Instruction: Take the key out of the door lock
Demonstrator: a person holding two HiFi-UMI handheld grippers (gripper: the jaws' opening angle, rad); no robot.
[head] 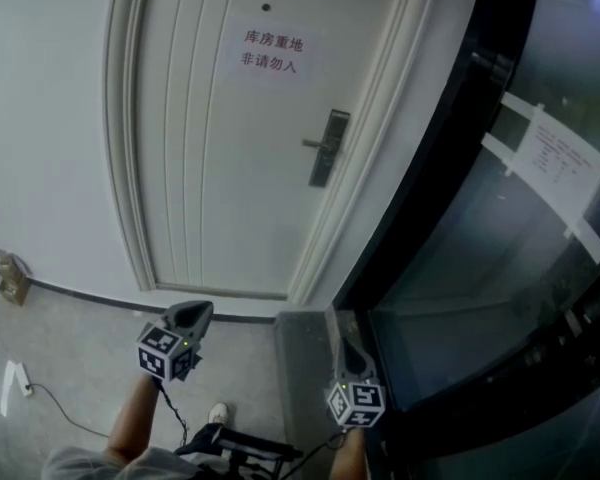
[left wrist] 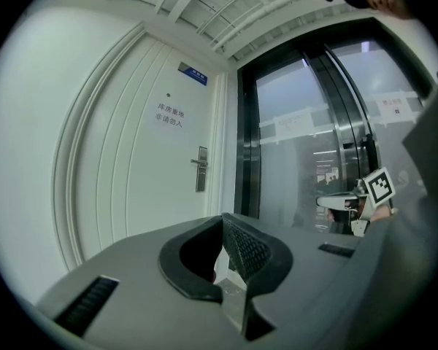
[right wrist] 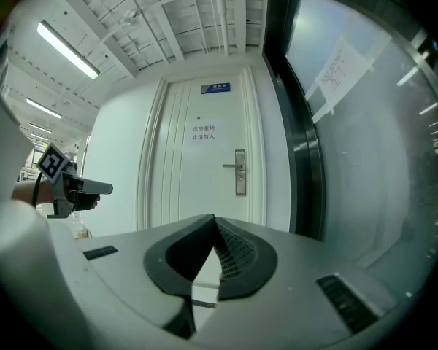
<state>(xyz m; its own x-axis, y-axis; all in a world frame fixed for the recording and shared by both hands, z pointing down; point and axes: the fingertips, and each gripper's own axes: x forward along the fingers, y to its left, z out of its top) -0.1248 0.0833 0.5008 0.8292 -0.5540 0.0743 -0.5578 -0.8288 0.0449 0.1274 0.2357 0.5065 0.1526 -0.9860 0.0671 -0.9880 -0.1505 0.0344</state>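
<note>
The white door (head: pixel 220 158) stands shut ahead, with a dark metal lock plate and lever handle (head: pixel 327 148) at its right side. The same lock (left wrist: pixel 201 169) shows in the left gripper view, and the lock (right wrist: pixel 239 172) also shows small in the right gripper view. At this distance I cannot make out a key in it. My left gripper (head: pixel 194 314) is held low in front of the door, its jaws shut on nothing. My right gripper (head: pixel 351 352) hangs low beside the door frame, also shut and empty. Both are far from the lock.
A dark-framed glass wall (head: pixel 480 268) with taped paper sheets (head: pixel 555 158) runs along the right. A paper sign (head: pixel 272 52) is on the door. On the floor at left lie a small brown box (head: pixel 12 278) and a white plug with cable (head: pixel 16 386).
</note>
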